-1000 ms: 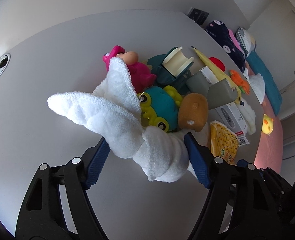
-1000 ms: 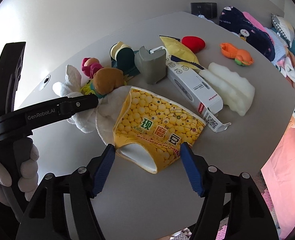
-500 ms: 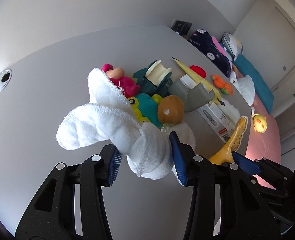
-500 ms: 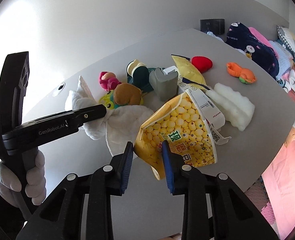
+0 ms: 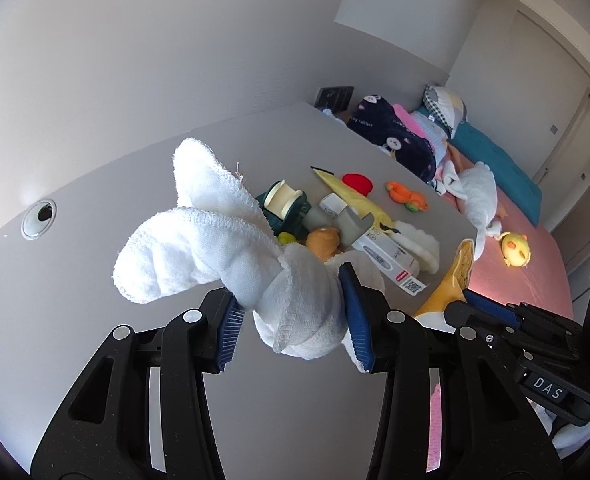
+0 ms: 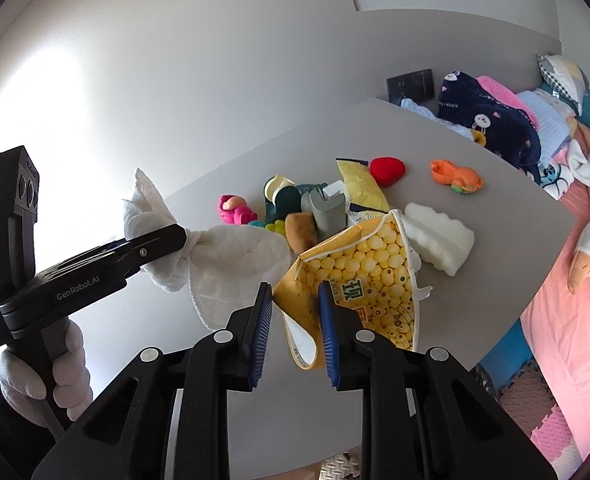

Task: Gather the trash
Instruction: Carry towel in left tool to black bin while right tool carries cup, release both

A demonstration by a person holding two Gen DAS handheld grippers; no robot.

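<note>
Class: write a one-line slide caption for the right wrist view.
Right gripper pinches yellow snack bag above cluttered table.

The left gripper [image 5: 291, 322] points down at a slant, its blue pads [image 5: 226, 330] pressed on a bunched white cloth [image 5: 199, 240]. The right gripper [image 6: 295, 320] also points down at a slant, pads clamped on a yellow snack bag [image 6: 371, 276]. A gloved hand [image 6: 41, 376] holds the left handle.
</note>
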